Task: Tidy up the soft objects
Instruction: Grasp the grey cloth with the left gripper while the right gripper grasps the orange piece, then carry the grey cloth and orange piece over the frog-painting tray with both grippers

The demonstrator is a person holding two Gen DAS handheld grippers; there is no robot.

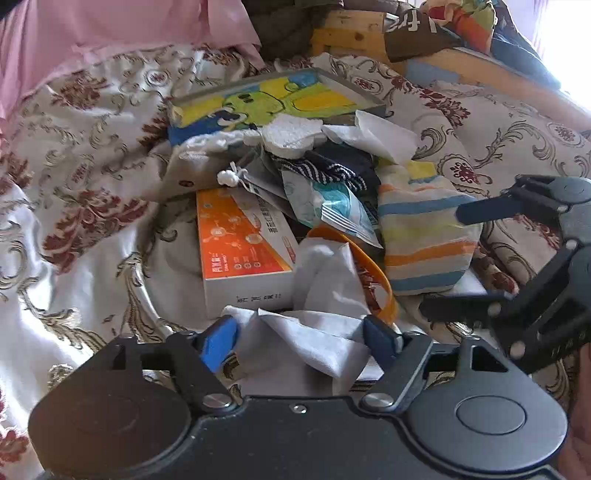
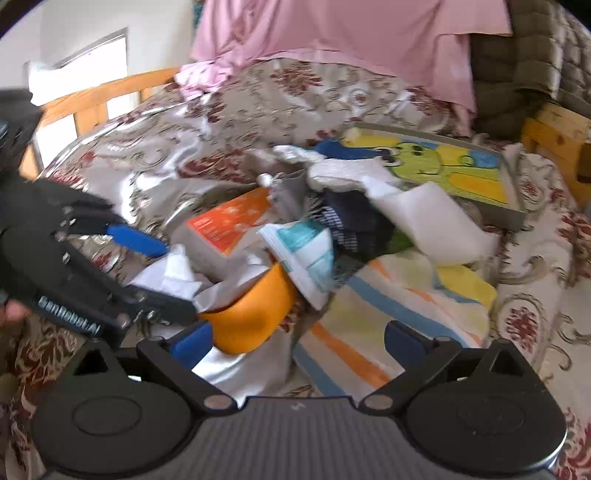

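A pile of soft things lies on a flowered bedspread [image 1: 74, 229]. My left gripper [image 1: 301, 341] is open, its blue fingers either side of a crumpled white cloth [image 1: 325, 295] at the pile's near edge. My right gripper [image 2: 297, 341] is open, low over a striped pastel cloth [image 2: 373, 317], which also shows in the left wrist view [image 1: 424, 236]. It appears from the side in the left wrist view [image 1: 448, 258], jaws spread beside that cloth. A dark striped sock [image 1: 332, 173] and a white knitted piece [image 1: 291, 134] lie deeper in the pile.
An orange-and-white box [image 1: 240, 251], an orange plastic band [image 1: 373, 273], a teal-and-white packet [image 1: 336, 206] and a framed cartoon picture [image 1: 273, 99] sit among the pile. Pink fabric [image 1: 110, 33] hangs behind. A wooden bed frame [image 2: 96, 99] edges the bed.
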